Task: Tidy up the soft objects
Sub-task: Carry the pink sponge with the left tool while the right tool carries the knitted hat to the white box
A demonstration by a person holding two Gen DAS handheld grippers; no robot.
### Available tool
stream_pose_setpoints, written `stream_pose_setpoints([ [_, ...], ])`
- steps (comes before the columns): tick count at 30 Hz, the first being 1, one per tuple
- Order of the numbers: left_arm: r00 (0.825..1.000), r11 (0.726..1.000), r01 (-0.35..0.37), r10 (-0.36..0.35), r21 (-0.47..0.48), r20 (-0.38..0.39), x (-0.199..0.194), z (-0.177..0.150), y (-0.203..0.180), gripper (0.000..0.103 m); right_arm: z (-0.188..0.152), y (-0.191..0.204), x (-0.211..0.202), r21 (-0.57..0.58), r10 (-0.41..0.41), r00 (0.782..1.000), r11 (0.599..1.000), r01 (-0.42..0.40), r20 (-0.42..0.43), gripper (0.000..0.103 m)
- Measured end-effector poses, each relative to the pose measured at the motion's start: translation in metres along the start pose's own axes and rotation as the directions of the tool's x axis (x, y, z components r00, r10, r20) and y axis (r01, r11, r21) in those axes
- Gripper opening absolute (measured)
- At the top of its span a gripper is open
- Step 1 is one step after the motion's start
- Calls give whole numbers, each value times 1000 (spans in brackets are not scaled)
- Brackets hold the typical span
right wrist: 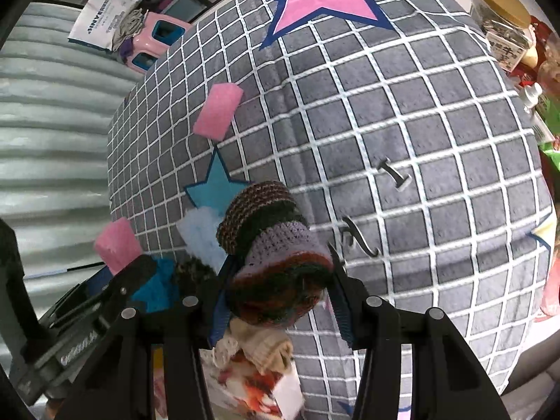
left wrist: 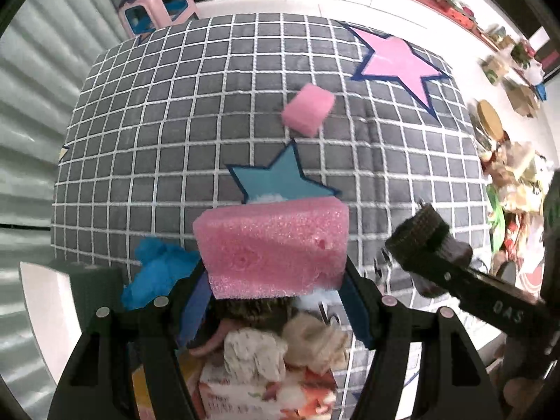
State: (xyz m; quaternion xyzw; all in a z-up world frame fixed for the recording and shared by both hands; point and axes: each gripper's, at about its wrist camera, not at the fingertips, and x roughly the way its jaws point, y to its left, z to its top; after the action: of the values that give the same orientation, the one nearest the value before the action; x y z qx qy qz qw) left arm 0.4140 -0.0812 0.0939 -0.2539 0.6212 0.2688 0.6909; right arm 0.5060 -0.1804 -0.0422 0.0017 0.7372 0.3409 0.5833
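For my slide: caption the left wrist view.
Left gripper clamps a pink sponge above a gridded grey cloth.

Left claw [left wrist: 276, 301]: black angular frame, blue finger pads [left wrist: 355, 311], round silver screws. Right claw [right wrist: 280, 301]: same build; white lettering on its arm in left view.

Pink foam block [left wrist: 273, 248] pinched in left claw [left wrist: 276, 280], striped knitted roll [right wrist: 273, 255] clamped in right claw [right wrist: 280, 290], second pink foam block [left wrist: 308, 109] lying loose on checked blanket [left wrist: 175, 122]
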Motion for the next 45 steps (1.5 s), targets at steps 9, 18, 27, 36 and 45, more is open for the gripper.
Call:
stream_pose_setpoints([
  [9,999,996,-45,46,82,-14,28,-84,45,72,-40,-15,-16,-36,-14,1000,999,13,-12,51],
  [18,1000,983,5,-2,181,-15,33,-139,49,72,-98,-20,-19,1,-54,998,999,54,-16,51],
  [27,998,949,56,-57,310,-5,10,-210,69,72,-174,-6,-19,24,-87,996,996,88,-24,51],
  [36,995,931,78,-93,355,24,-12,-254,103,72,-232,30,-13,4,-81,997,997,81,-14,51],
  [45,992,955,40,-74,294,104,-35,-273,161,72,-271,74,4,-101,-80,996,992,74,-50,51],
])
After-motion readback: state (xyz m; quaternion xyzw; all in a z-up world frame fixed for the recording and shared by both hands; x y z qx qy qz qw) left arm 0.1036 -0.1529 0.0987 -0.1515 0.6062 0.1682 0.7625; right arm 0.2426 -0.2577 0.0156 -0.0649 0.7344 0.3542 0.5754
